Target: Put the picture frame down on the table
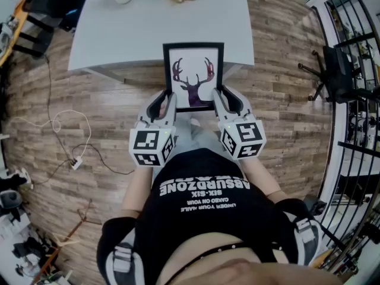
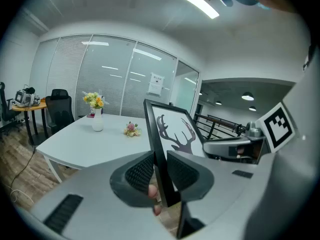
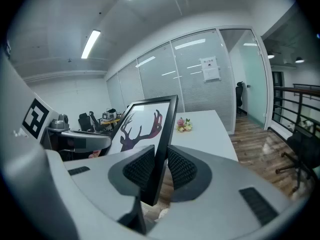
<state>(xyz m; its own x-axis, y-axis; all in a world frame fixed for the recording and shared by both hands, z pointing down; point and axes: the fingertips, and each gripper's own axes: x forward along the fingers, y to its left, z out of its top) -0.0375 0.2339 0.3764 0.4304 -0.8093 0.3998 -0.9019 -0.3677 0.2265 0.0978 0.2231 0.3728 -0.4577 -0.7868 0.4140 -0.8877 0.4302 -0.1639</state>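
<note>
While the left tongs and right tongs are each closed on a side rail of the frame, it is held at the near edge of the desk, apparently not resting on it, with its lower half out over the floor. Risks: the pads grip narrow rails low down, so the frame could pivot or slip. Let go here, it would likely tip off the near edge.
</note>
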